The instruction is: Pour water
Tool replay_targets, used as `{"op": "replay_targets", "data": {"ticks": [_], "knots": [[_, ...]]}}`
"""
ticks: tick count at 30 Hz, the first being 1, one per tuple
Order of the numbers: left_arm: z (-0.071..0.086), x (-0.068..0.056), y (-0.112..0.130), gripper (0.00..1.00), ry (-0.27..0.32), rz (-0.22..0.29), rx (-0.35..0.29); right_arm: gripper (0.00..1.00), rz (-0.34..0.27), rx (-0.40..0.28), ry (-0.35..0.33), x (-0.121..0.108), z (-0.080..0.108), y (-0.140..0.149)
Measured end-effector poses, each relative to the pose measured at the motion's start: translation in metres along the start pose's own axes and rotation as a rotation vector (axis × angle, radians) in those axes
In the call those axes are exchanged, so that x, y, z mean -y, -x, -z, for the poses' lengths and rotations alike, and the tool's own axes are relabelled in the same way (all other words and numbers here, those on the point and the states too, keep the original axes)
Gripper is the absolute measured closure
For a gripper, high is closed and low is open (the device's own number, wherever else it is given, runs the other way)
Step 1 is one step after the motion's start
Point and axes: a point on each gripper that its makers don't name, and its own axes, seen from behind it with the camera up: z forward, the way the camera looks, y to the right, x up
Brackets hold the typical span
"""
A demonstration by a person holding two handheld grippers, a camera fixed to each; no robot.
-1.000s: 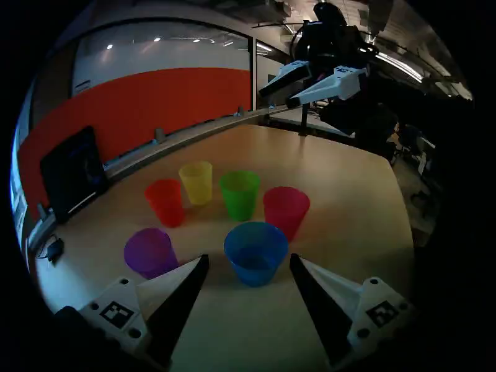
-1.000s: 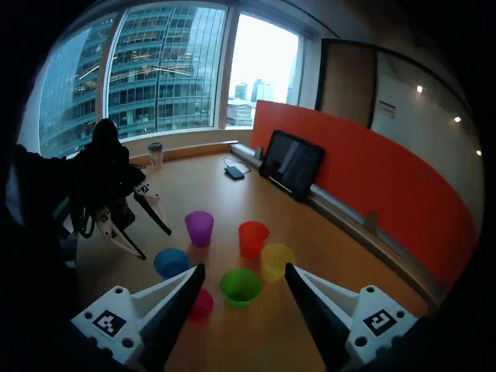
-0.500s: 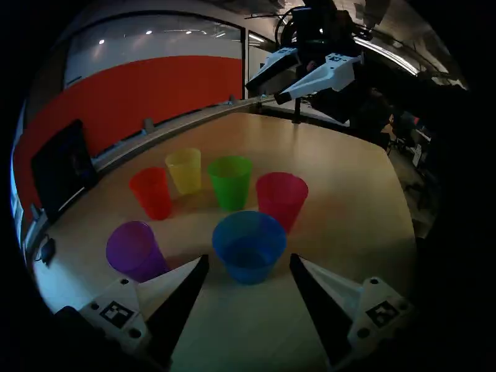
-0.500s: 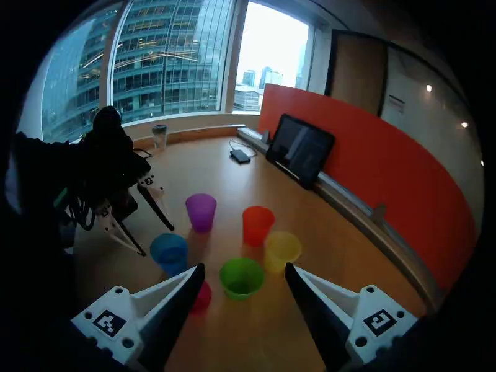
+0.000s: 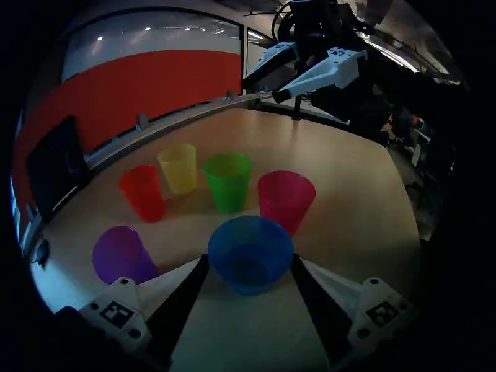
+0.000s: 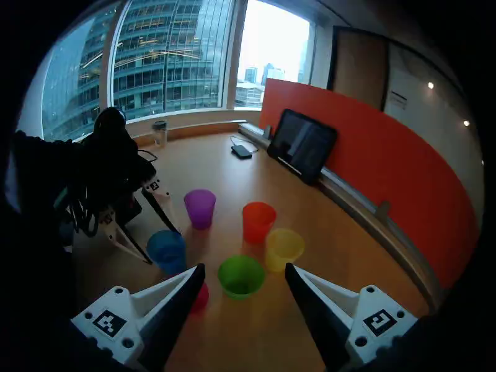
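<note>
Wooden table (image 5: 347,186) is carrying everything, with an orange wall (image 5: 124,87) running along its far edge and a dark tablet (image 6: 304,146) leaning against that wall. Two grippers are working over it. Left gripper (image 5: 248,265) is sitting low and nearly level over the tabletop, its fingers spread wide and flanking the blue cup (image 5: 250,254); whether they are touching it I cannot tell. Right gripper (image 6: 243,270) is hovering higher, tilting down toward the green cup (image 6: 240,277), fingers apart and gripping nothing. Six cups are standing upright in a loose ring: blue, pink (image 5: 285,199), green, yellow (image 5: 178,167), red (image 5: 142,192) and purple (image 5: 121,254).
</note>
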Motion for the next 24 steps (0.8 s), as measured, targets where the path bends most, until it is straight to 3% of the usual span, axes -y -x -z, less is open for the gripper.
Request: {"op": "replay_targets", "data": {"ticks": [15, 24], "knots": [[-0.011, 0.0, -0.002, 0.04, 0.011, 0.009, 0.001, 0.0, -0.001, 0.006, -0.006, -0.001, -0.003, 0.002], [-0.013, 0.0, -0.003, 0.12, 0.01, 0.0, 0.001, 0.0, 0.0, 0.01, -0.013, 0.001, -0.007, 0.003]]}}
